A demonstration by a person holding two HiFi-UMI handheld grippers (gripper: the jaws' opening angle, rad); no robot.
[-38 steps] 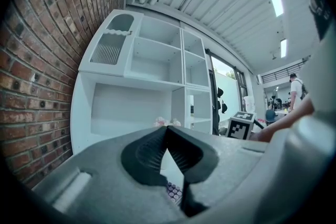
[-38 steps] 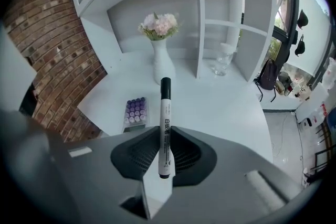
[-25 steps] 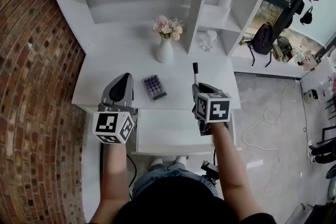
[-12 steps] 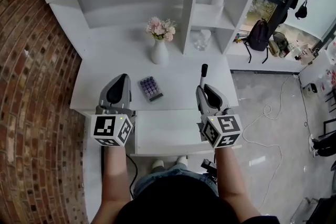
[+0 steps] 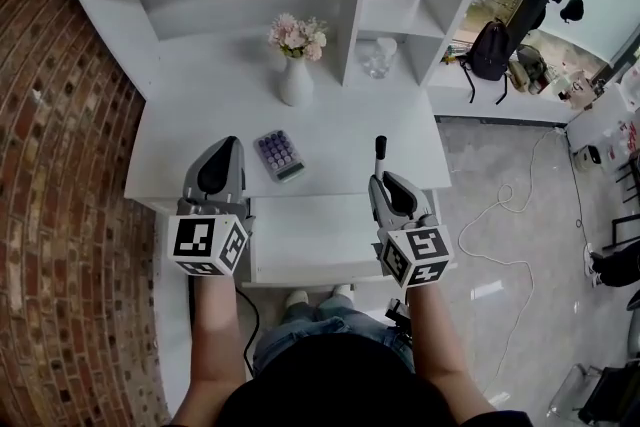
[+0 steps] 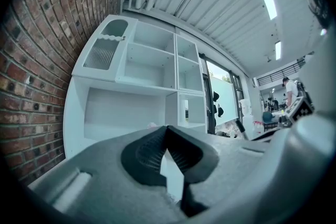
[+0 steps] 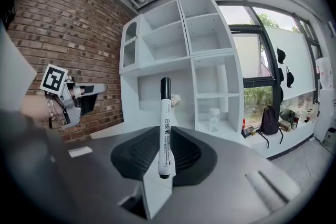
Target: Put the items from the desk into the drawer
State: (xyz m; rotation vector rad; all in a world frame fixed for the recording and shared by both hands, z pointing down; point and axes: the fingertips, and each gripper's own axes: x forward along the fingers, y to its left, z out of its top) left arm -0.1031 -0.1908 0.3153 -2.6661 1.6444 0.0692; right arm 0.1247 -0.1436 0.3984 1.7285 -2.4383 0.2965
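My right gripper (image 5: 382,178) is shut on a white marker with a black cap (image 5: 380,152). It holds the marker over the front right of the white desk (image 5: 190,150), just past the open drawer (image 5: 310,245). In the right gripper view the marker (image 7: 165,123) stands upright between the pads. A calculator with purple keys (image 5: 277,155) lies on the desk between the two grippers. My left gripper (image 5: 230,143) hovers over the desk's front left, shut with nothing in it. Its pads meet at the tip in the left gripper view (image 6: 167,128).
A white vase of pink flowers (image 5: 296,65) stands at the back of the desk, with a glass jar (image 5: 376,60) in the shelf unit beside it. A brick wall (image 5: 60,215) runs along the left. A black backpack (image 5: 490,50) sits on the floor at right.
My right gripper with the marker has tipped up toward level and drawn back toward the drawer's right side. The left gripper has stayed in place.
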